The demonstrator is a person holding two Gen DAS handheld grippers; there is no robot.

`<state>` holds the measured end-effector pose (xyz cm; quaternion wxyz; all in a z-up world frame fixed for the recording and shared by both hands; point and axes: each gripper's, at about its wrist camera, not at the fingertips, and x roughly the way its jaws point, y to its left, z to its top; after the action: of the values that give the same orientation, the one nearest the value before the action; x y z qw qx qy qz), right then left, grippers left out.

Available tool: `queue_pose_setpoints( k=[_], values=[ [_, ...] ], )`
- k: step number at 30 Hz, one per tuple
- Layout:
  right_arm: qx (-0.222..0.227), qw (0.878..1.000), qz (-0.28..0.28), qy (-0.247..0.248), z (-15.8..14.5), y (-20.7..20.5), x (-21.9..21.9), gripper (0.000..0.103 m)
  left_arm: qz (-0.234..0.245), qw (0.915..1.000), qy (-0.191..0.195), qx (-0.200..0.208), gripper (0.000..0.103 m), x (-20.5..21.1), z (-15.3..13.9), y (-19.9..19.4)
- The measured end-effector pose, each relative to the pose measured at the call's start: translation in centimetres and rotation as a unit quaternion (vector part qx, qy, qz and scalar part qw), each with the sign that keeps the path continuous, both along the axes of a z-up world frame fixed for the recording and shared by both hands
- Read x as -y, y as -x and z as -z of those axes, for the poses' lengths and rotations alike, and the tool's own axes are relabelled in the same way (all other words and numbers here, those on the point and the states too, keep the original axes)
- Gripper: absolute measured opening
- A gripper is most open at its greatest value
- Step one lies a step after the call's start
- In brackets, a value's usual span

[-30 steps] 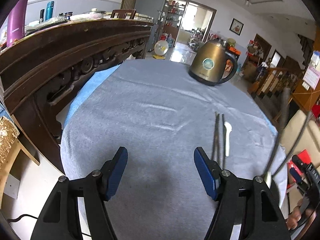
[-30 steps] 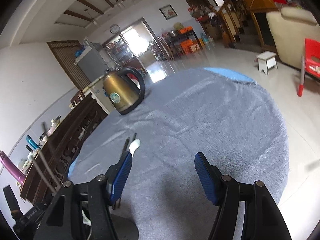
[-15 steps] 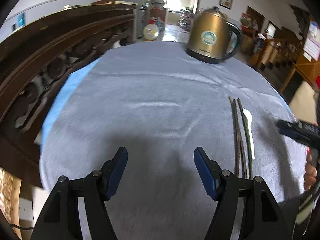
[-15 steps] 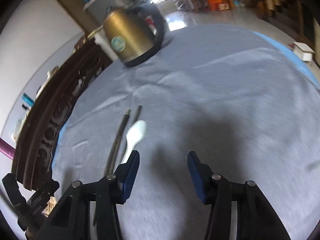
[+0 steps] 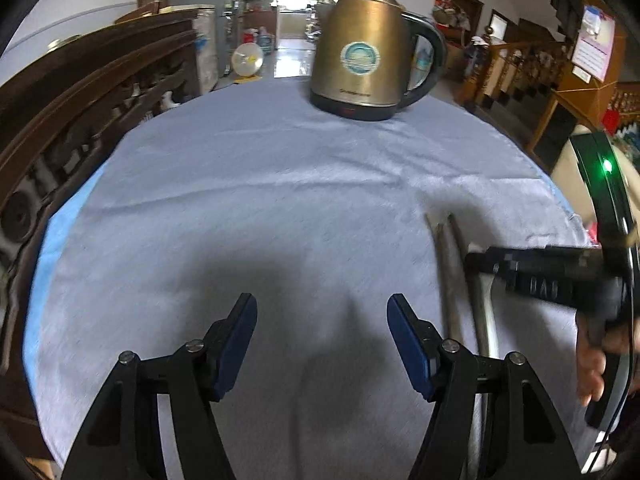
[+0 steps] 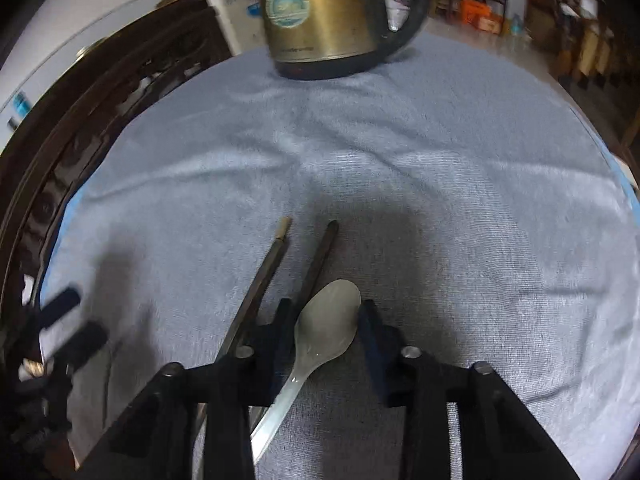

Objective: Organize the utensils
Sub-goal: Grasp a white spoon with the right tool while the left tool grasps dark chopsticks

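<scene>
A white spoon (image 6: 326, 328) lies on the grey-blue cloth (image 6: 440, 200), with two dark chopsticks (image 6: 264, 280) just to its left. My right gripper (image 6: 326, 312) points steeply down over the spoon. Its jaws are closing, with the spoon's bowl between them and only thin gaps at the pads. The nearer chopstick runs in by the left finger (image 6: 285, 316). In the left wrist view the chopsticks (image 5: 444, 264) and spoon handle (image 5: 486, 320) lie at the right, under the right gripper (image 5: 476, 260). My left gripper (image 5: 320, 320) hovers open over bare cloth, nothing between its fingers.
A brass-coloured electric kettle (image 5: 360, 52) stands at the table's far edge. Dark carved wooden furniture (image 5: 80, 92) runs close along the left side. The round table's rim (image 5: 552, 184) drops off at the right, where a hand (image 5: 592, 360) holds the right gripper.
Both grippers have come forward and lower over the table. The right one swung over the spoon and narrowed its jaws around the bowl. The left stayed open.
</scene>
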<state>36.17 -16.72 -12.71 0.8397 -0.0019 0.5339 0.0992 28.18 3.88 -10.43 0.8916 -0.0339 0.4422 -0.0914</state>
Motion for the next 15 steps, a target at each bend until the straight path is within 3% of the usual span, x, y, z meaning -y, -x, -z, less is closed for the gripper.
queue_pose_setpoints(
  k=[3,6,12,13,15],
  values=[
    [0.004,1.0,-0.006,0.02,-0.1,0.6,0.6,0.034,0.023,0.9997,0.008,0.0,0.066,1.7,0.0,-1.5],
    [0.019,1.0,-0.005,-0.011,-0.5,1.2,2.6,0.034,0.048,0.9987,0.015,-0.009,0.066,4.0,0.1,-3.0],
    [0.041,0.999,0.022,-0.024,-1.4,2.0,6.2,0.034,0.081,0.9961,0.01,-0.034,0.065,8.4,1.1,-6.0],
    [0.041,0.999,0.024,-0.025,-1.5,2.1,6.6,0.034,0.08,0.9958,0.012,-0.041,0.064,8.8,1.4,-6.5],
    [0.045,0.998,0.028,-0.031,-1.7,2.3,7.5,0.034,0.082,0.9946,0.019,-0.06,0.043,9.3,2.1,-7.4]
  ],
)
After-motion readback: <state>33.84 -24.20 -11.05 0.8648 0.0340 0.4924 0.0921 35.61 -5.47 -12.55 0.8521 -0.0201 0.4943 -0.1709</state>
